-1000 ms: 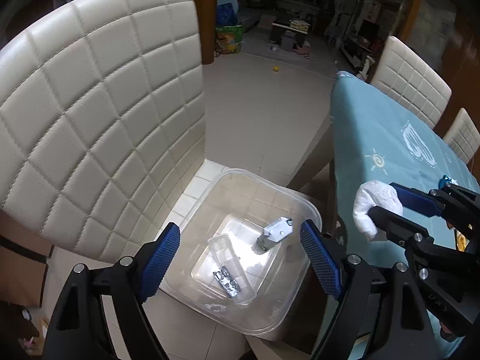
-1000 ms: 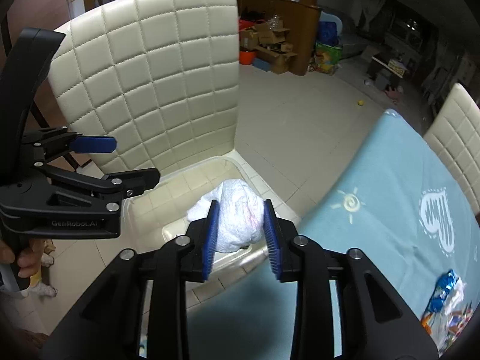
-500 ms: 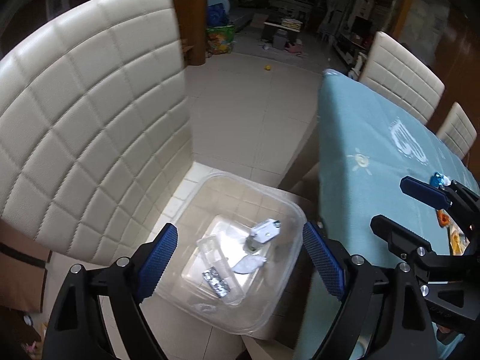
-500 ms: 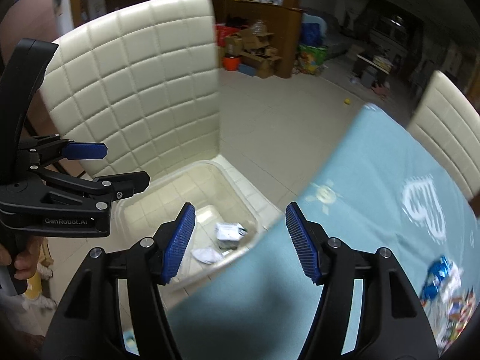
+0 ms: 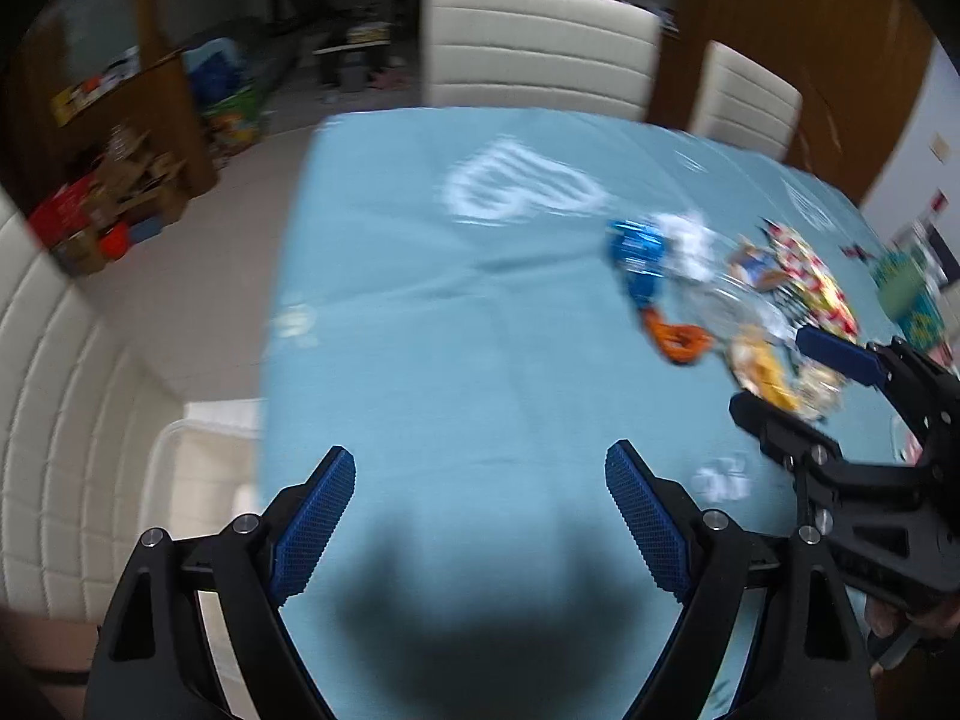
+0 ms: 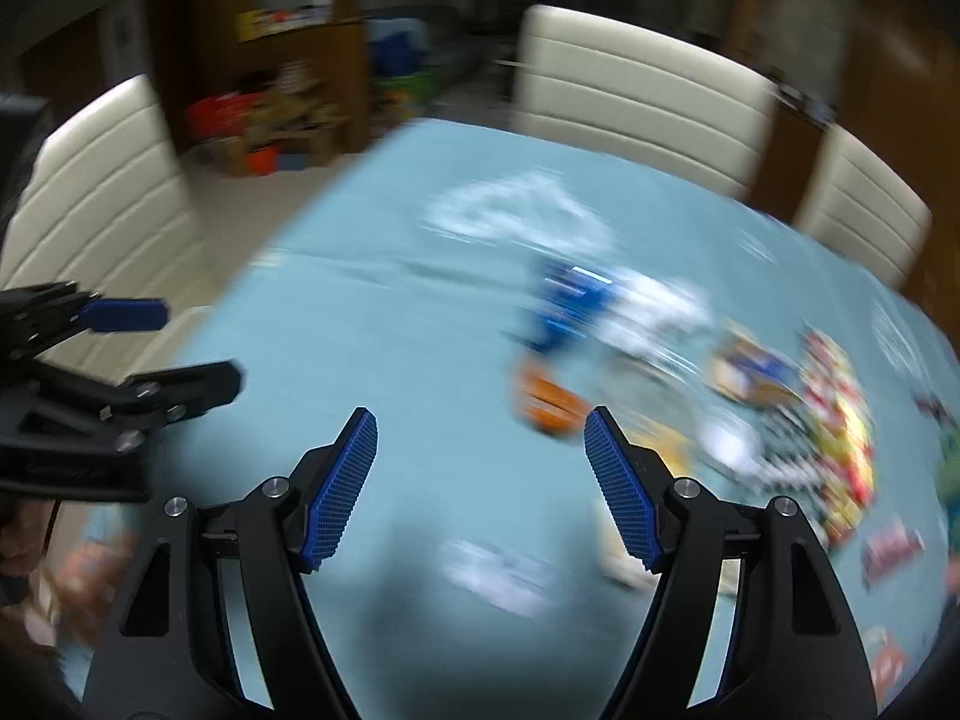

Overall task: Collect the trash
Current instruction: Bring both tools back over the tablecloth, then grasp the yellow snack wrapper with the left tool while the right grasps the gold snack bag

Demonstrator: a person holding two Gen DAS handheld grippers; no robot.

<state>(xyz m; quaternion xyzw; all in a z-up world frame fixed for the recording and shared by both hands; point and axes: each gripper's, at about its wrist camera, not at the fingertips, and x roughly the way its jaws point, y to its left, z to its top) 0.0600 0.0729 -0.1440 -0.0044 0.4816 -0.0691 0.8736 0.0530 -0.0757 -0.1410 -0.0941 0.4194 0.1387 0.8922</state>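
Observation:
My left gripper (image 5: 480,480) hangs open over the teal tablecloth (image 5: 420,330), with nothing between its blue pads. My right gripper (image 6: 480,426) is also over the cloth; its jaws are opening and hold nothing. Ahead of both, blurred by motion, lies scattered trash: a blue wrapper (image 6: 570,300), an orange wrapper (image 6: 549,402), white tissue (image 6: 654,312) and a heap of colourful wrappers (image 6: 840,420). The left wrist view shows the same blue wrapper (image 5: 636,246) and orange wrapper (image 5: 678,342), with my right gripper (image 5: 768,369) beside them. A corner of the clear plastic bin (image 5: 162,450) shows past the table's left edge.
Cream padded chairs (image 5: 540,48) stand along the table's far side, and another chair (image 5: 48,390) rises at the left by the bin. Boxes and cluttered shelves (image 5: 108,198) sit on the tiled floor beyond. A hand (image 6: 24,540) holds the left gripper's handle.
The right gripper let the white tissue go into the bin and its jaws spread. Both grippers then swung from above the bin to over the table, toward the trash pile.

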